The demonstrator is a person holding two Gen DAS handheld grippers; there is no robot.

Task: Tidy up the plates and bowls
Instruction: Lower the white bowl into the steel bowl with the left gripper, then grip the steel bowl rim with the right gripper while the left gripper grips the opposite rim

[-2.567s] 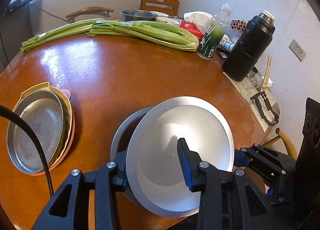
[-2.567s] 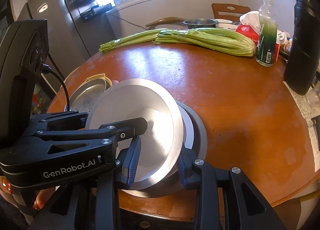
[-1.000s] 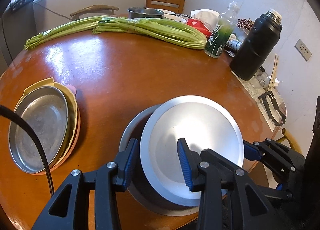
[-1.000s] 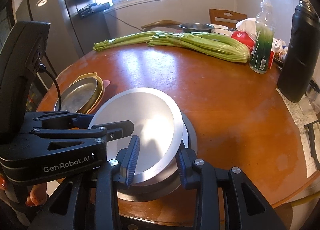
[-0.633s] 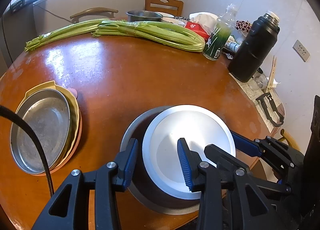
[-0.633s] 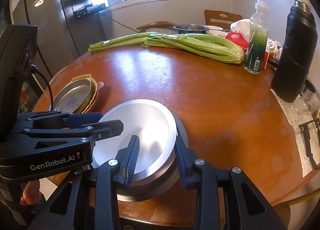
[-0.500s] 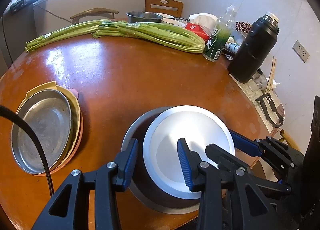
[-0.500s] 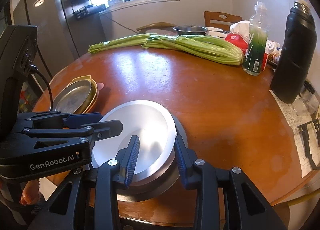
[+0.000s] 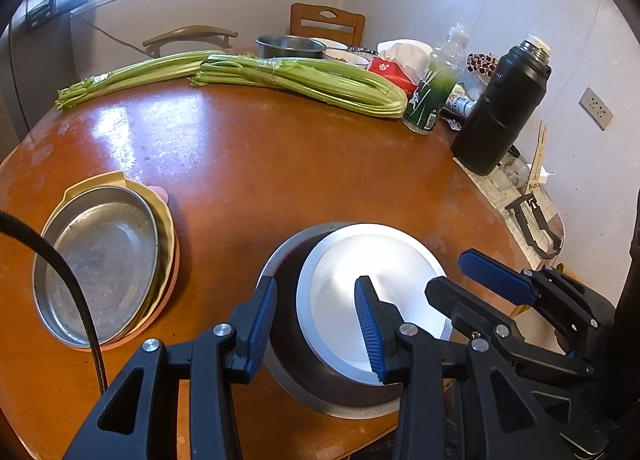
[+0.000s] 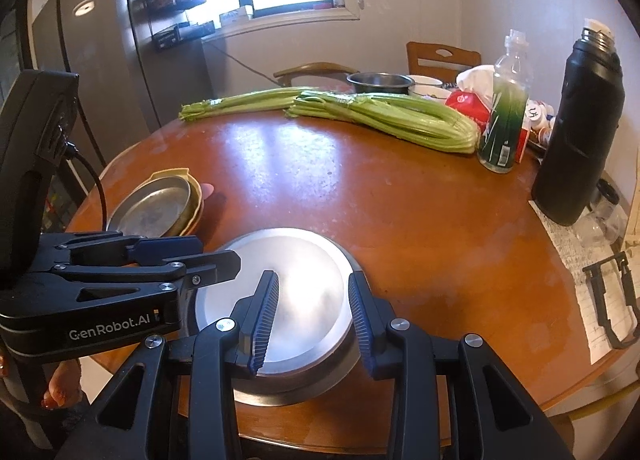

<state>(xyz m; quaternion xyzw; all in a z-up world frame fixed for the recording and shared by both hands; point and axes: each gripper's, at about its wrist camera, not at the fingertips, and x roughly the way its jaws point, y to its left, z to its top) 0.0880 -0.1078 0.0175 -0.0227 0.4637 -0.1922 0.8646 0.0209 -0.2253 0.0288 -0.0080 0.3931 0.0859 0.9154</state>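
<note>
A shiny steel bowl (image 9: 380, 260) (image 10: 296, 260) lies level inside a larger steel bowl (image 9: 288, 252) (image 10: 352, 356) near the front edge of the round wooden table (image 9: 280, 163). My left gripper (image 9: 315, 280) (image 10: 219, 252) stands astride the inner bowl's left rim, jaws narrow, one pad inside and one outside. My right gripper (image 10: 313, 275) (image 9: 447, 272) straddles the right rim the same way. To the left is a stack: a worn steel plate (image 9: 100, 256) (image 10: 156, 207) on a yellow dish (image 9: 164, 227) and a pink one.
Celery bunches (image 9: 304, 79) lie across the far side. A green bottle (image 9: 430, 95), a black thermos (image 9: 500, 111), a steel pot (image 9: 290, 45) and packets crowd the back right. A black clip (image 9: 536, 219) lies on paper at the right edge. Bare wood spans the middle.
The inner bowl, earlier held tilted above the larger bowl, has come down and levelled inside it. Both grippers sank with it, and their jaws look as narrow as before.
</note>
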